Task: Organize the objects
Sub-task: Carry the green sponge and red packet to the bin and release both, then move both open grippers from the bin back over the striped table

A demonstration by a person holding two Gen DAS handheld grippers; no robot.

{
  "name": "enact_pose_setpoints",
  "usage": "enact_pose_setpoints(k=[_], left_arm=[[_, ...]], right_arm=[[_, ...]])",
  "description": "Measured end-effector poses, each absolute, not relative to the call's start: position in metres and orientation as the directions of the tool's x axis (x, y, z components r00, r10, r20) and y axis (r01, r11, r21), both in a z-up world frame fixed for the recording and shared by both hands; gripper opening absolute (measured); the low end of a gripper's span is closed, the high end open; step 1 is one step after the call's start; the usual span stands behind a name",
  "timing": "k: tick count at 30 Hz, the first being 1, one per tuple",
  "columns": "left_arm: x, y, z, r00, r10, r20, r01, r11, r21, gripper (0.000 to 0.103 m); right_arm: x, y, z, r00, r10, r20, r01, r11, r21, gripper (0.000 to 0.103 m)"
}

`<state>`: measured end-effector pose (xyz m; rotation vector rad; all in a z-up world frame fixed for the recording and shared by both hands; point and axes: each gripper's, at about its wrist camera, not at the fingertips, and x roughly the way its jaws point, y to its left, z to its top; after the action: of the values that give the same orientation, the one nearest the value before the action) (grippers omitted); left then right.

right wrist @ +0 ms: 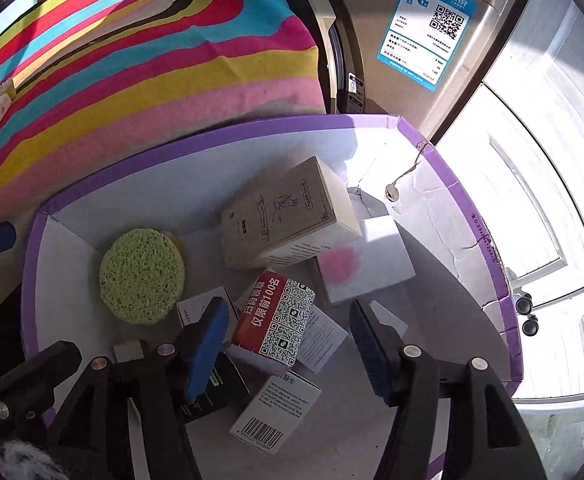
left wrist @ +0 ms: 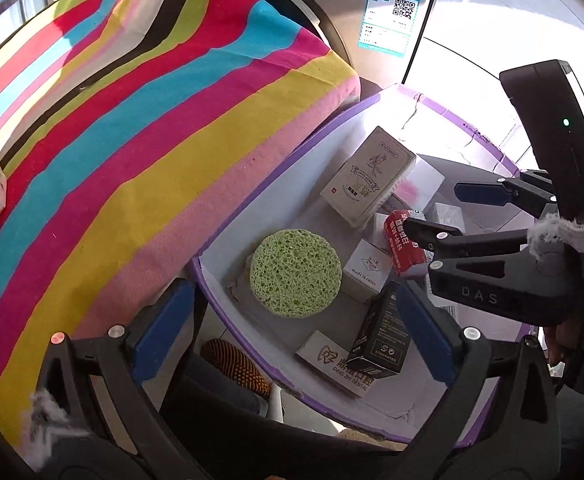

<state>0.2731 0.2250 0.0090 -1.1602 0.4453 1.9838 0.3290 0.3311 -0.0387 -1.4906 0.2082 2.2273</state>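
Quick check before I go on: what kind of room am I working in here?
Probably a home laundry corner. A front-loading washing machine with an energy label stands behind the striped cloth, by a bright window. The purple-edged box holds small household items.

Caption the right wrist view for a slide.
Open right gripper hovers over red box and green sponge in purple-rimmed box.

"DAS" on right gripper [left wrist: 432,216] body. "made in china" on small white box [left wrist: 366,270]. "DING ZHI DENTAL" on flat white box [left wrist: 324,356]. "100" on red box [right wrist: 273,318].
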Motion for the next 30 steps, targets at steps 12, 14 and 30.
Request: enact_pose_setpoints(k=[12,14,30], left_arm=[[0.26,0.181,0.049,-0.51,0.371,-0.776,-0.603,-0.797,0.015,0.102],[0.25,0.162,0.059,-0.559,0.342,-0.755,-0.53,-0.848,0.009,0.102],[0.189,0.029,0.054,-0.658,0.123,-0.743,-0.076,-0.992,-0.096,0.102]], right_arm=[[0.318,0.323,-0.013,-0.371,0.286,-0.883,-0.426,-0.898,-0.112,0.066],[0.315,0.319,-0.006,-0.386,0.287,-0.876,-0.419,-0.901,-0.11,0.066],[0.258,0.254,0.032,-0.498,0.216,-0.84,-0.243,-0.964,-0.104,0.067]])
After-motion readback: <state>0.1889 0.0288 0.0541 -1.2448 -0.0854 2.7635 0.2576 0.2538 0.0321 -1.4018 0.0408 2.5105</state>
